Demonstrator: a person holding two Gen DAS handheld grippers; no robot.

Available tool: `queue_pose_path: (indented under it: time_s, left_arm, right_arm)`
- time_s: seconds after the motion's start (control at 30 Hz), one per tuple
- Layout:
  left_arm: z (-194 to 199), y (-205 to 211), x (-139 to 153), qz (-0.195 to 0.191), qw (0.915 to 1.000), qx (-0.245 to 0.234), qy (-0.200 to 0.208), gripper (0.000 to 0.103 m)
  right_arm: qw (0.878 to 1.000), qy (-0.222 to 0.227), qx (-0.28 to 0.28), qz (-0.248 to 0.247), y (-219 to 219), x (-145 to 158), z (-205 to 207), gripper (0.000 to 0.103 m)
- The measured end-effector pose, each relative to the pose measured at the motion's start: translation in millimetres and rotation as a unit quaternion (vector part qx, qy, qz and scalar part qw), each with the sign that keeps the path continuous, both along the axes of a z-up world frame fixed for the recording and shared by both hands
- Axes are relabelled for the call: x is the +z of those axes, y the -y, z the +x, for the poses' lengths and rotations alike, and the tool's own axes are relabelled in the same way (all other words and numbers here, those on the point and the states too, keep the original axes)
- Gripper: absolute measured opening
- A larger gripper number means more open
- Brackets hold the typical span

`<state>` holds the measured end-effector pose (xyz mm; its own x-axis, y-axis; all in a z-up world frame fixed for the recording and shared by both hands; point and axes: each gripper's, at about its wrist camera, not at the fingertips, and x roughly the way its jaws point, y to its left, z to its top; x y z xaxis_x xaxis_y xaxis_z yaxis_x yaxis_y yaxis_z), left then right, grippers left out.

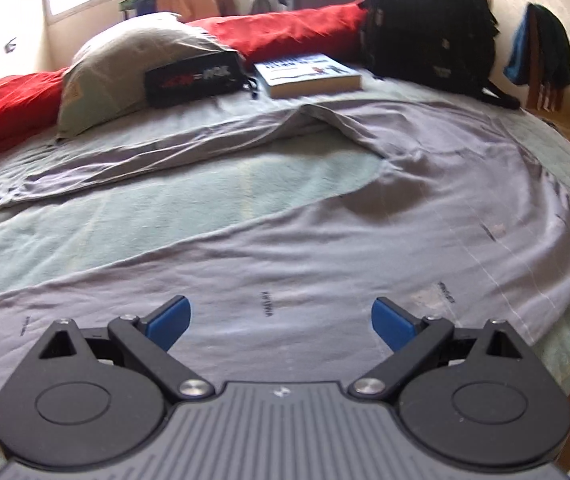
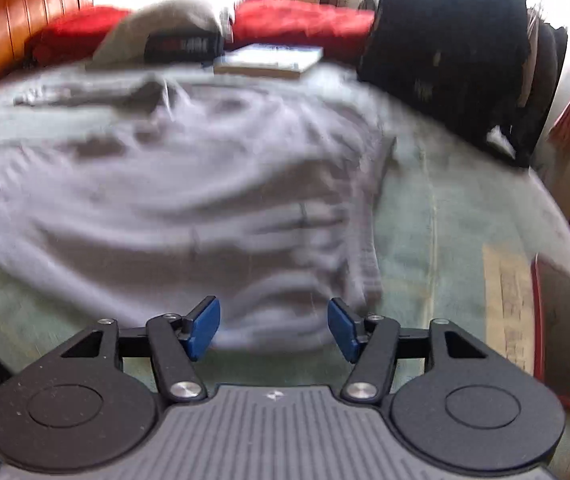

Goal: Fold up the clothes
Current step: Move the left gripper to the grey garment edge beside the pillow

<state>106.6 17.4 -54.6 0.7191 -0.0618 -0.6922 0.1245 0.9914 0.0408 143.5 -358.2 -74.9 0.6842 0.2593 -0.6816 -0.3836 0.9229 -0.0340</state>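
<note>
A grey long-sleeved shirt (image 1: 425, 208) is spread flat on a pale green bedsheet (image 1: 165, 216), with one sleeve (image 1: 157, 160) stretched out sideways toward the left in the left wrist view. The sleeve is bunched into a ridge near the shoulder. The left gripper (image 1: 281, 322) is held over the shirt's lower body, jaws apart, nothing between the blue pads (image 1: 171, 320). The right gripper (image 2: 273, 328) is held at the shirt's near hem by its right edge, jaws apart, no cloth clamped; that view is motion-blurred. Beyond the shirt, a book (image 1: 309, 74) and a black pouch (image 1: 195, 78) are seen lying on the sheet, the pouch against a grey pillow (image 1: 125, 60). Red cushions (image 1: 285, 32) are lined along the back. A black backpack (image 1: 429, 20) is stood at the far right corner.
</note>
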Motion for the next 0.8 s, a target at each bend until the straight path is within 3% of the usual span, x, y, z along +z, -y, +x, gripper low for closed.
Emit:
queue_pose_path:
  time_s: [0.07, 0.2, 0.23, 0.37, 0.5, 0.63, 0.8]
  left_arm:
    - [-2, -5, -4, -0.012, 0.9999, 0.0, -0.011, 0.097]
    - [-8, -16, -16, -0.041, 0.9985, 0.004, -0.035, 0.097]
    - [-9, -17, -15, -0.04, 0.9985, 0.001, -0.036, 0.097]
    - [-9, -19, -11, -0.035, 0.9985, -0.01, -0.042, 0.097]
    - [10, -23, 6, -0.032, 0.999, -0.006, -0.031, 0.097]
    - [35, -34, 15, -0.029, 0.999, 0.022, -0.025, 0.097]
    - [59, -57, 22, -0.033, 0.997, 0.065, -0.026, 0.097]
  right_arm:
    - [1.0, 0.002, 0.004, 0.029, -12, 5, 4, 0.09]
    - [0.999, -0.05, -0.005, -0.001, -31, -18, 14, 0.092]
    - [0.998, -0.064, -0.012, -0.015, -33, -25, 16, 0.097]
    - [0.996, -0.069, -0.039, 0.029, -24, -10, 21, 0.099]
    - [0.994, -0.035, -0.038, 0.095, -42, 18, 56, 0.103]
    - [0.991, -0.039, 0.007, 0.129, -89, 42, 114, 0.103]
    - [0.988, -0.038, 0.111, 0.102, -164, 59, 164, 0.103]
